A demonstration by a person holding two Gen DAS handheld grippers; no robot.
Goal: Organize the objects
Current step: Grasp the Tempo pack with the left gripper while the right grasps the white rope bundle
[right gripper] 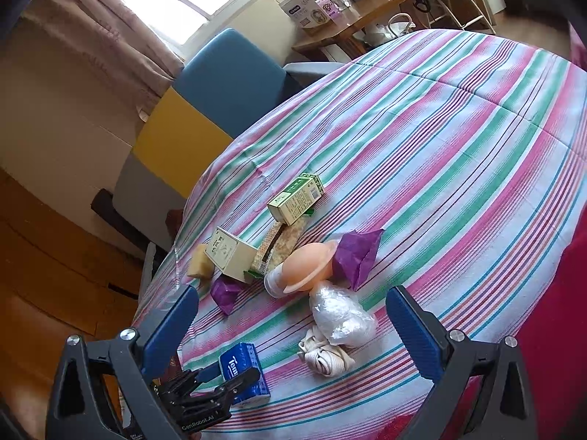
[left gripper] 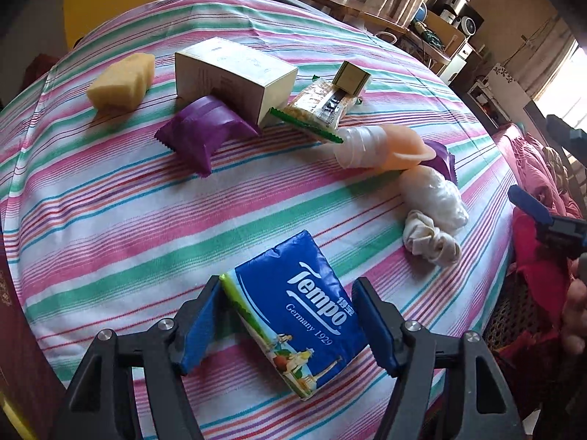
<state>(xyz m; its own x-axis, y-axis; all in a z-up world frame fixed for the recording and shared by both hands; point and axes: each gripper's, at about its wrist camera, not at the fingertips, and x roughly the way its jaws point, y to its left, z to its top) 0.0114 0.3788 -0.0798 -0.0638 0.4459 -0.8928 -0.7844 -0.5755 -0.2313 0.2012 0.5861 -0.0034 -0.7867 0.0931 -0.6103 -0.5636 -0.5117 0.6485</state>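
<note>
A blue Tempo tissue pack (left gripper: 304, 308) lies at an angle on the striped tablecloth (left gripper: 110, 220) near the front edge. My left gripper (left gripper: 288, 286) is around it, with the left pad on its upper left corner and the right pad against its lower right corner. The right wrist view shows the same pack (right gripper: 238, 363) between those fingers at the bottom left. My right gripper (right gripper: 291, 293) hovers open above the table's near edge with nothing between its fingers. It also shows at the right edge of the left wrist view.
Farther back lie a yellow sponge (left gripper: 121, 80), a cream box (left gripper: 234, 73), a purple packet (left gripper: 205, 132), a snack bar (left gripper: 315, 106), a small green box (left gripper: 352, 77) and a peach-capped bottle (left gripper: 378, 146). To the right are a plastic-wrapped bundle (left gripper: 433, 198) and a rolled white strap (left gripper: 429, 242).
</note>
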